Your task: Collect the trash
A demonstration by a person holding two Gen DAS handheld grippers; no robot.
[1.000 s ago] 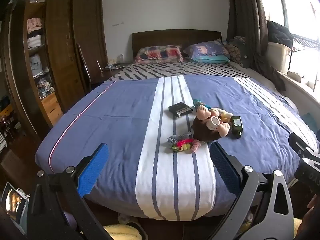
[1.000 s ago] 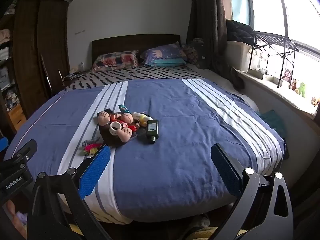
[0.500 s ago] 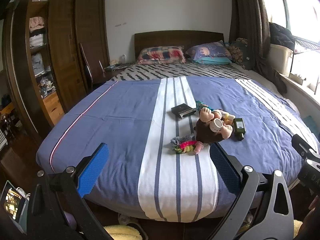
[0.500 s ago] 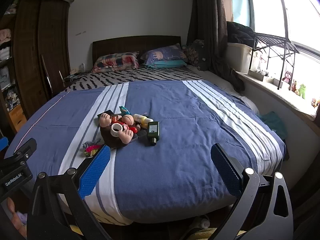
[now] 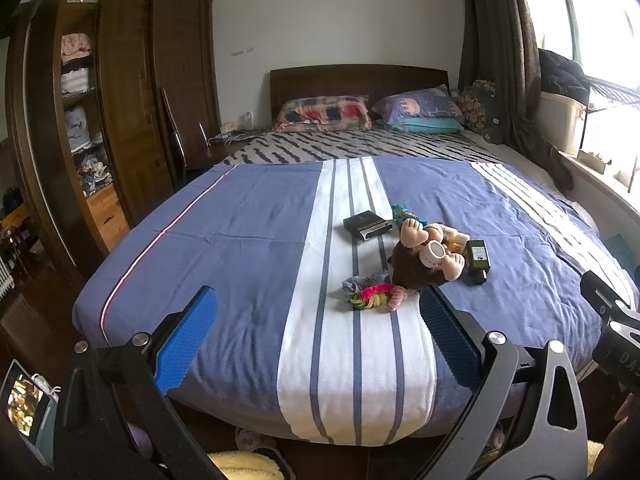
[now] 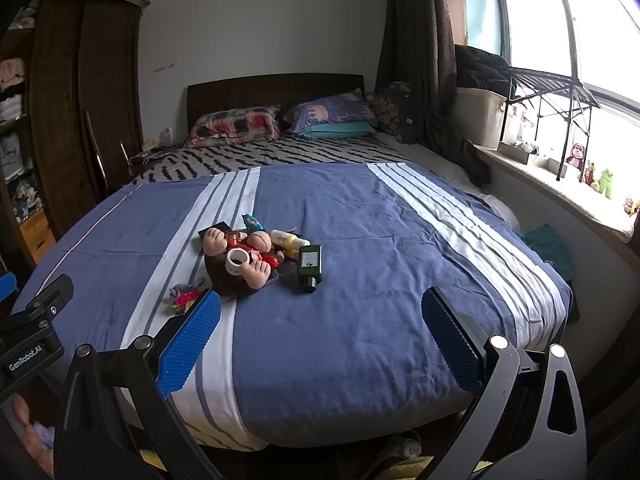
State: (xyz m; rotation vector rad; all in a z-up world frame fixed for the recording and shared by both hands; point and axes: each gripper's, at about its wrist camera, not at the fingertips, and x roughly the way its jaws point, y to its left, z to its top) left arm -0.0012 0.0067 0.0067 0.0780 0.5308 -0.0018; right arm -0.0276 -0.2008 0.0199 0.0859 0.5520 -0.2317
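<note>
A pile lies mid-bed on the blue striped cover [image 5: 248, 232]: a brown plush monkey [image 5: 420, 264] with a white tape roll [image 5: 433, 251] on it, a dark green bottle [image 5: 477, 258], a black box [image 5: 366, 225], a teal wrapper [image 5: 402, 213] and colourful hair ties [image 5: 370, 298]. The right wrist view shows the monkey [image 6: 236, 264], the bottle [image 6: 309, 264] and a yellow bottle [image 6: 288, 239]. My left gripper [image 5: 318, 330] and right gripper [image 6: 320, 332] are open and empty, at the foot of the bed, short of the pile.
A wooden wardrobe [image 5: 120, 120] stands left of the bed. Pillows [image 5: 324, 114] lie at the headboard. A window sill [image 6: 560, 184] with toys and a storage box [image 6: 480, 120] runs along the right. Slippers [image 5: 248, 440] lie under the bed's foot.
Both grippers have backed off and risen slightly, so the bed and pile look a little farther away. Both stay open. Nothing on the bed has moved.
</note>
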